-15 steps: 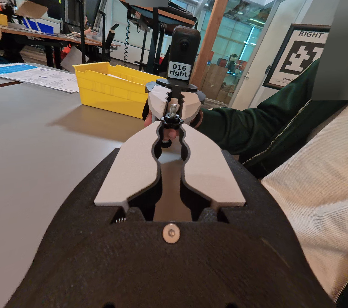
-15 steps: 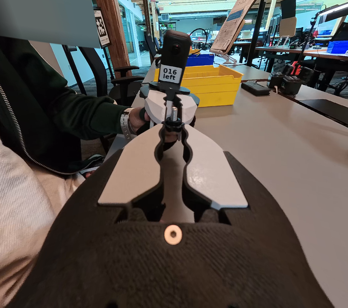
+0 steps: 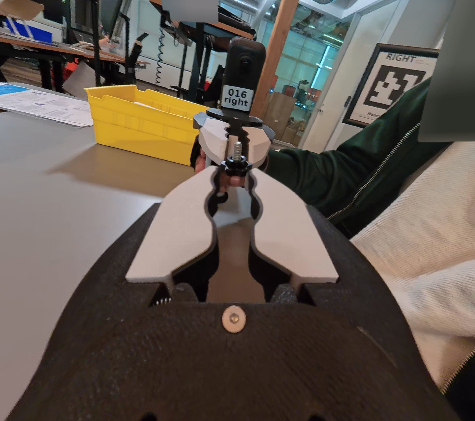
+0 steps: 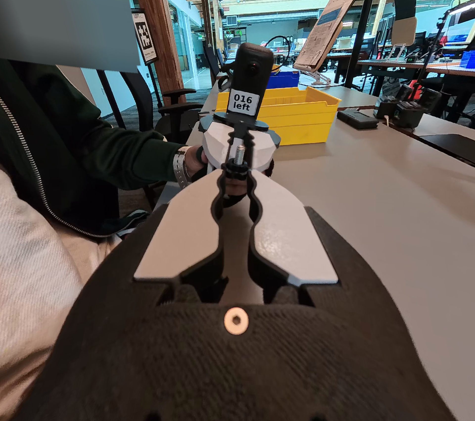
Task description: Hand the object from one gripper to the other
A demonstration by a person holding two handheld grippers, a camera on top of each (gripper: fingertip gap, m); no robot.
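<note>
Your left gripper (image 3: 234,173) and right gripper (image 4: 234,169) meet tip to tip above the table (image 3: 64,202), both fingers' tips pinching the knob (image 3: 236,166), bolt upright. Far left sits a yellow bin (image 3: 144,125).

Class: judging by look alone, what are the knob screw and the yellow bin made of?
Knob screw: bright, threaded shaft looks like bare metal; its lobed knob is matte black, probably plastic. Yellow bin: smooth, evenly coloured walls with moulded ribs suggest plastic with a slight sheen.
</note>
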